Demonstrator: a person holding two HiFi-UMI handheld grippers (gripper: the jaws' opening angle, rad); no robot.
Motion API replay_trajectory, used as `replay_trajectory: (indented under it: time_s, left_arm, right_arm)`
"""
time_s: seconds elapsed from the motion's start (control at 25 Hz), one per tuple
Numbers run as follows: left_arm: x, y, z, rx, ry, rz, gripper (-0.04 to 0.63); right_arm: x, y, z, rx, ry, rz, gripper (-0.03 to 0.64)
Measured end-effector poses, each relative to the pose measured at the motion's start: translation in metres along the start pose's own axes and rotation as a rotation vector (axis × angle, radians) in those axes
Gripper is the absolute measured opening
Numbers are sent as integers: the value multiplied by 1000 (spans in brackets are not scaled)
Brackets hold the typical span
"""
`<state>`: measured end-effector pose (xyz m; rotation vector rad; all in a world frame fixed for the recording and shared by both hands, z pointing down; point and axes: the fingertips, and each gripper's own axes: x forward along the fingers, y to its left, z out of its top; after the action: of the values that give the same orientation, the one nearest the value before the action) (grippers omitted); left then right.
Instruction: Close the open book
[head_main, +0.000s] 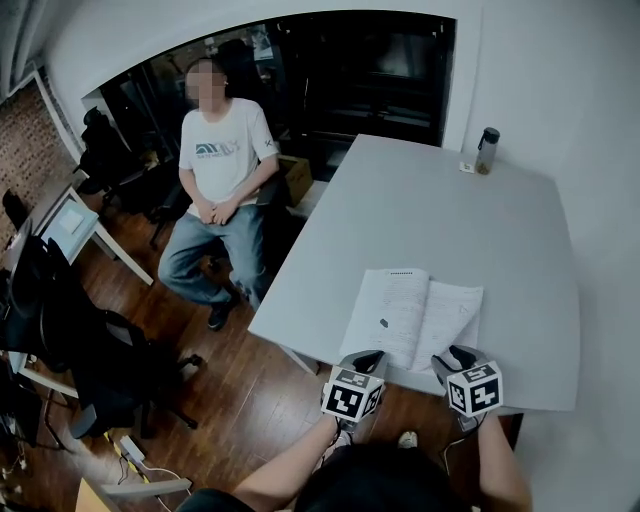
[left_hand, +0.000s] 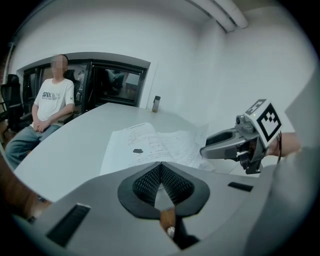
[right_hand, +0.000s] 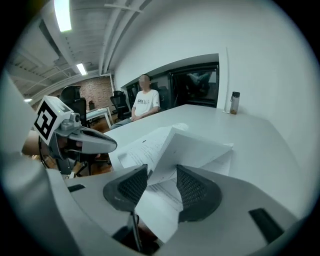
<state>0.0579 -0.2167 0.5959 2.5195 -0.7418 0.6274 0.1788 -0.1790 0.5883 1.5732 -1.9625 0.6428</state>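
Note:
The open book (head_main: 410, 312) lies near the front edge of the white table (head_main: 420, 215), its printed pages up. A small dark object (head_main: 384, 323) rests on its left page. My right gripper (head_main: 455, 354) is at the book's right half. In the right gripper view its jaws (right_hand: 161, 170) stand apart with lifted right-hand pages (right_hand: 200, 150) rising between them; the pads do not clamp the paper. My left gripper (head_main: 368, 357) hovers at the near edge of the left page. Its pads (left_hand: 160, 165) meet, shut on nothing.
A dark-capped bottle (head_main: 487, 150) stands at the table's far right corner. A person (head_main: 222, 170) sits on a chair beyond the table's left edge. Black office chairs (head_main: 90, 360) and desks fill the floor at left.

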Motion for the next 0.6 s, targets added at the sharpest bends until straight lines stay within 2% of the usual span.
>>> replay_trajectory:
  time_s: [0.2, 0.36, 0.48, 0.6]
  left_arm:
    - [12, -19, 6, 16, 3, -32, 5]
    - [18, -27, 4, 13, 13, -44, 5]
    - [19, -32, 10, 18, 5, -50, 5]
    - [20, -32, 15, 22, -4, -46, 5]
  right_arm:
    - [-15, -8, -31, 116, 15, 35, 187]
    - [-27, -14, -54, 151, 39, 47, 189]
    - [-41, -31, -63, 173, 35, 3, 189]
    - [-58, -58, -57, 193, -11, -84, 189]
